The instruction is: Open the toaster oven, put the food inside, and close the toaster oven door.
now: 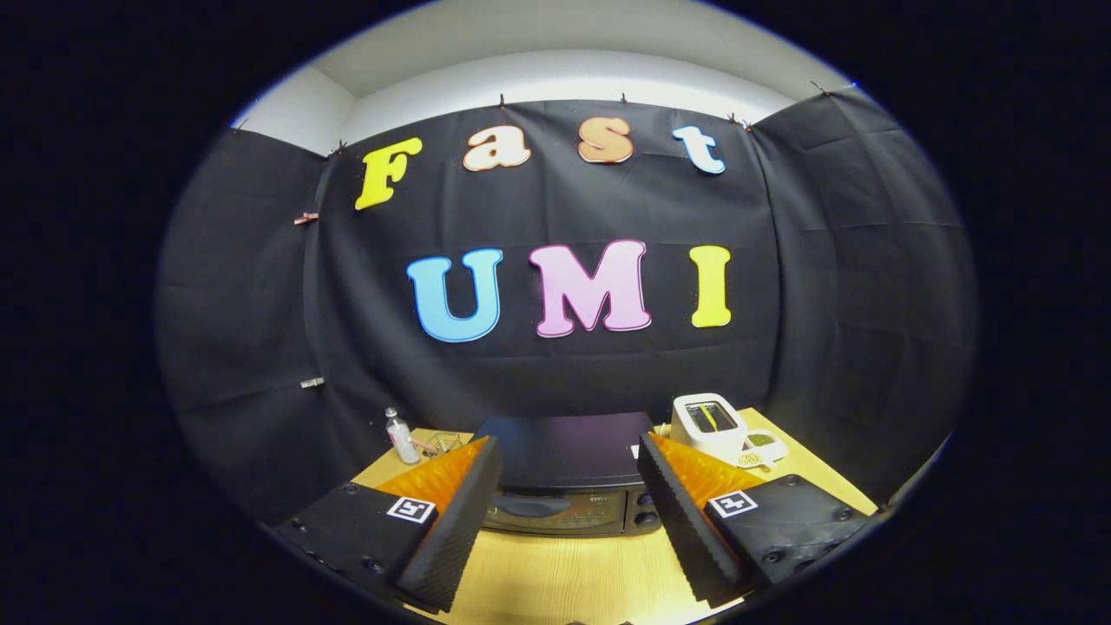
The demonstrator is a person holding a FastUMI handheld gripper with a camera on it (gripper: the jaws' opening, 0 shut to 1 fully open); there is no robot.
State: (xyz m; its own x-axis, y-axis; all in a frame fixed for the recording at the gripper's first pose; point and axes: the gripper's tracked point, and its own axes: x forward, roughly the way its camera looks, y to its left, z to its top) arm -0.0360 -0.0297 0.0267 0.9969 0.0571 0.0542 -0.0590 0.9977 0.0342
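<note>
Black toaster oven (564, 486) is seen low at centre of frame on wooden desk (573, 573), between wide-spread, empty jaws of gripper (568, 529). Door appears closed. Food not made out; scene fits door never opened or closed again.

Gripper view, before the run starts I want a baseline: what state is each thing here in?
toaster oven: door shut, standing on the table just ahead of the fingers
gripper: open, fingers spread wide, holding nothing
small bottle: upright, cap on
white toaster: upright, beyond the right finger
small dish: sitting beside the white toaster, something greenish in it
wooden table: bare in front of the toaster oven
</note>
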